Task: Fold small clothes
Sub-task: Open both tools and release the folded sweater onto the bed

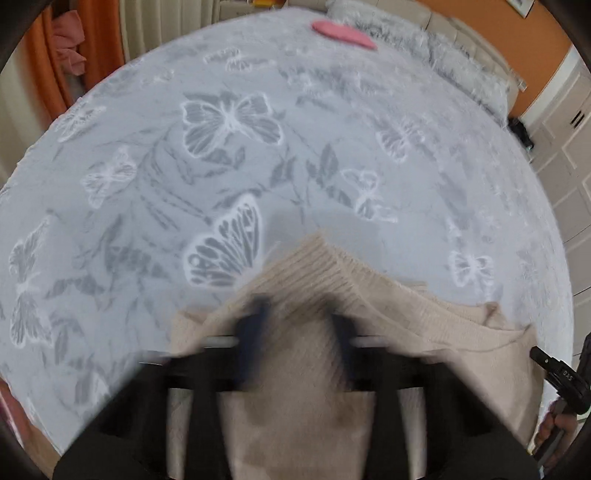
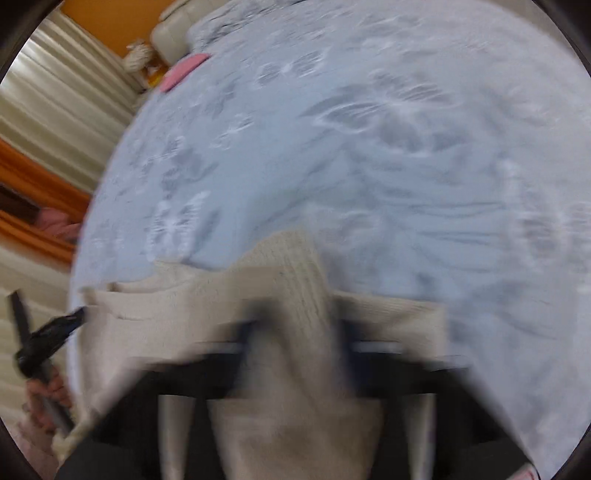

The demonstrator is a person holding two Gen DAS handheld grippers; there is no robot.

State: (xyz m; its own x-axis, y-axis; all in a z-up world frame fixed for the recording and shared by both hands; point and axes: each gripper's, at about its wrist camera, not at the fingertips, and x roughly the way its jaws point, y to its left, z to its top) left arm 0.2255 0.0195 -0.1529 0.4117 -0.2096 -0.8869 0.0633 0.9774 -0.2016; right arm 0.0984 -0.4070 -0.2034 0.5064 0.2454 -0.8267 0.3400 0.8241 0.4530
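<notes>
The left hand-held gripper (image 1: 295,325) is clamped down tight on a bunched edge of a beige ribbed knit garment (image 1: 369,291), the cloth rising in a peak between its dark fingers. The right hand-held gripper (image 2: 295,325) is nearly closed too, pinching another raised fold of the same beige knit garment (image 2: 288,266). Both views are smeared with blur, so exactly how much cloth each pinch has taken I cannot tell.

The garment lies at the near edge of the bed, at 6 o'clock in each view, stretched sideways between the two grips. In the left wrist view the other gripper's black body and the hand (image 1: 557,424) that carries it show at 4 o'clock; in the right wrist view the matching hand (image 2: 48,395) sits at 8 o'clock.

Beyond the knit spreads a grey bedspread with white butterflies (image 1: 229,125), mostly bare. A flat pink item (image 1: 343,33) lies far off at 12 o'clock near the fluffy pillows, well apart from the work.

The step in hand looks like carrying the gripped edge over to make a fold. To do it well, I judge both grips should travel level and together, keeping the edge taut between them so the knit does not sag or twist. Ribbed knit stretches, so pulling the two apart too hard would skew the fold; lay the edge squarely on the opposite edge before letting go.
</notes>
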